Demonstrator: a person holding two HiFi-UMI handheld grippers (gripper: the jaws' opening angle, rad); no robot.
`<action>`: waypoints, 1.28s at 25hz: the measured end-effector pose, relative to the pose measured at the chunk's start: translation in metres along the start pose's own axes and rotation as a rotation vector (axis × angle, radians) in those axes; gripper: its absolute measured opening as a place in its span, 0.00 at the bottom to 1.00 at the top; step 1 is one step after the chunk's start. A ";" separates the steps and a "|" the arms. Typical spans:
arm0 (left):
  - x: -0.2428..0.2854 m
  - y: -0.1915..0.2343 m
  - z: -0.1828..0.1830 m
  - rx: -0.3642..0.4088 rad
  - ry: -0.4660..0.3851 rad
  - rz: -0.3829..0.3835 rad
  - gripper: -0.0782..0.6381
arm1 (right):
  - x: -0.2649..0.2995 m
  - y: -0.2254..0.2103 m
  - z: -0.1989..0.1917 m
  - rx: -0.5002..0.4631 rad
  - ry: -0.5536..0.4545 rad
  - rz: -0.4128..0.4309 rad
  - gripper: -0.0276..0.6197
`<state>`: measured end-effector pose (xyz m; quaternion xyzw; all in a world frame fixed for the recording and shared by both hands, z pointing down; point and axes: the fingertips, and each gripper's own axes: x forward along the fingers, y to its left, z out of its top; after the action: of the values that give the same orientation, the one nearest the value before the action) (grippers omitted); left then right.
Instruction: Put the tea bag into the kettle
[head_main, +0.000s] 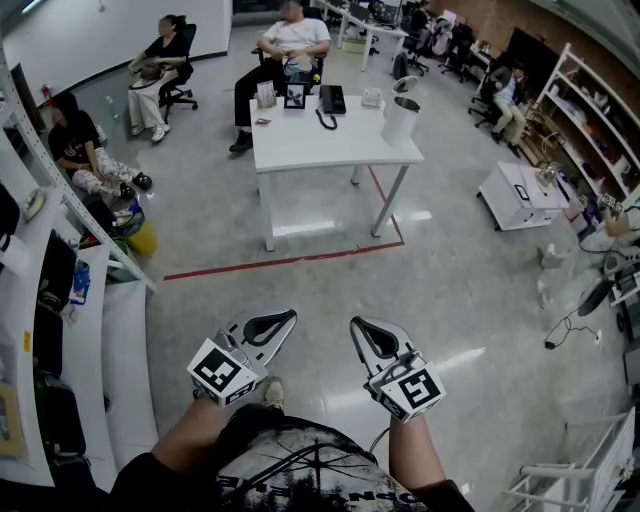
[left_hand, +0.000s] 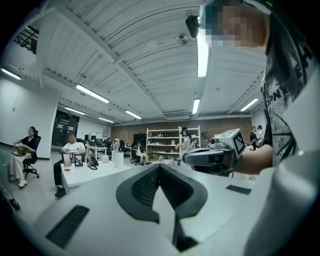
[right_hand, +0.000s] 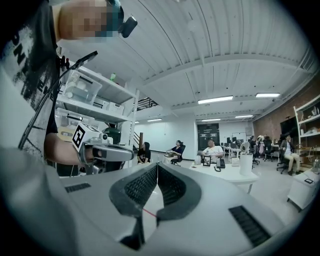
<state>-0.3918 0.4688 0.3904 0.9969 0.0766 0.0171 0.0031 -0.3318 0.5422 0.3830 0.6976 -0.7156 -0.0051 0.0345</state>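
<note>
Clearly you have everything left to do: your left gripper (head_main: 285, 318) and right gripper (head_main: 358, 326) are pressed together, empty, well apart from the table (head_main: 300, 140). The kettle (head_main: 401, 120) stands by its right edge; the tea bag is too small to tell.

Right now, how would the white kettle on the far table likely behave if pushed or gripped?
Tall and narrow, the kettle would probably tip if pushed high. It stands near the edge of the table, so sliding risks a fall. Its smooth wall may be slippery.
</note>
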 end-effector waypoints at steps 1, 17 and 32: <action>0.001 0.008 -0.001 -0.002 0.002 -0.003 0.12 | 0.009 -0.002 0.000 0.001 0.001 -0.001 0.06; 0.000 0.125 -0.008 -0.013 -0.011 -0.041 0.12 | 0.130 -0.017 0.002 -0.025 0.002 -0.011 0.06; 0.002 0.165 -0.017 -0.027 -0.023 -0.046 0.12 | 0.171 -0.027 -0.001 -0.041 0.014 -0.011 0.06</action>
<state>-0.3652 0.3060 0.4094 0.9949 0.0991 0.0066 0.0178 -0.3087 0.3706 0.3895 0.7005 -0.7114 -0.0153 0.0539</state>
